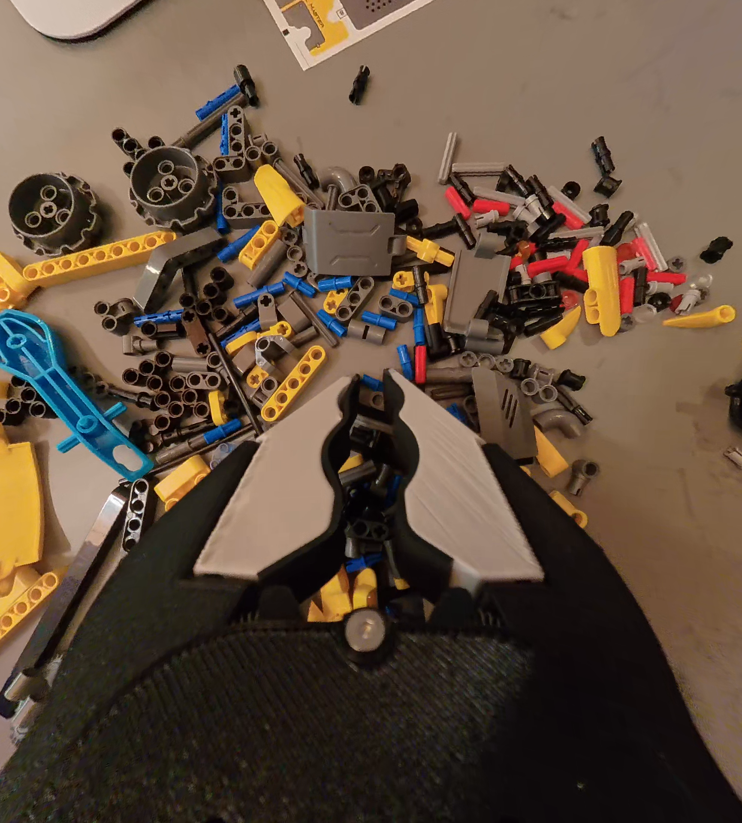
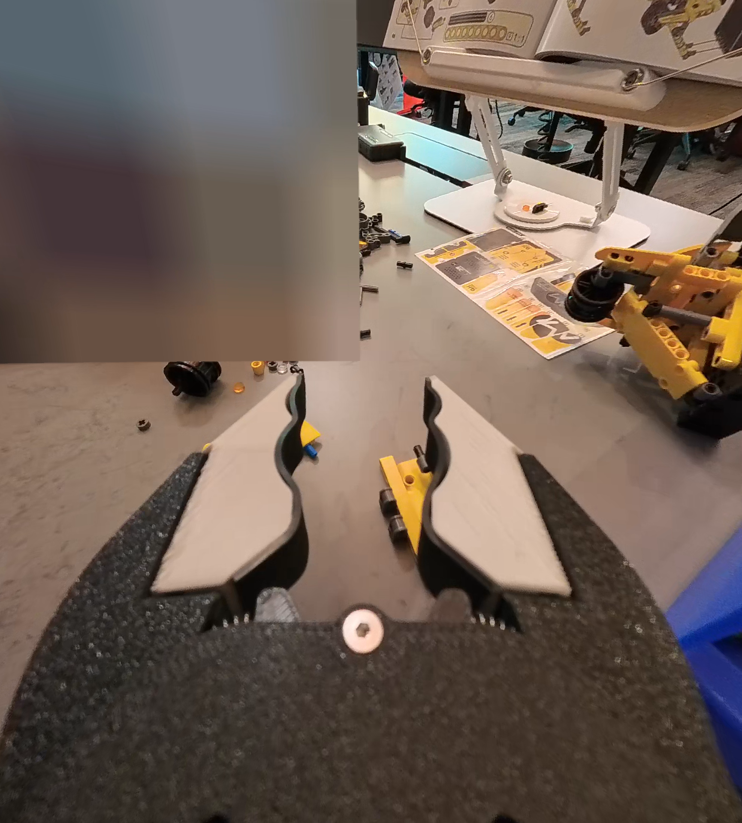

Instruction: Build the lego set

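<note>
My left gripper hangs over a dense pile of small building-toy parts: blue pins, black and red connectors, yellow beams and grey panels. Its jaws are almost together, with a narrow gap at the tips. A small grey part lies in that gap; I cannot tell whether it is gripped. My right gripper is open and empty, low over the grey table. A yellow piece with black pins lies just inside its right finger. A small yellow piece with a blue pin lies by its left finger.
Two dark grey wheel hubs and a blue lever tool lie left of the pile. A part-built yellow and black model stands at the right, by sticker sheets. A white book stand is behind, a blue bin at right. There is about 25 cm between the tips of the two grippers.
</note>
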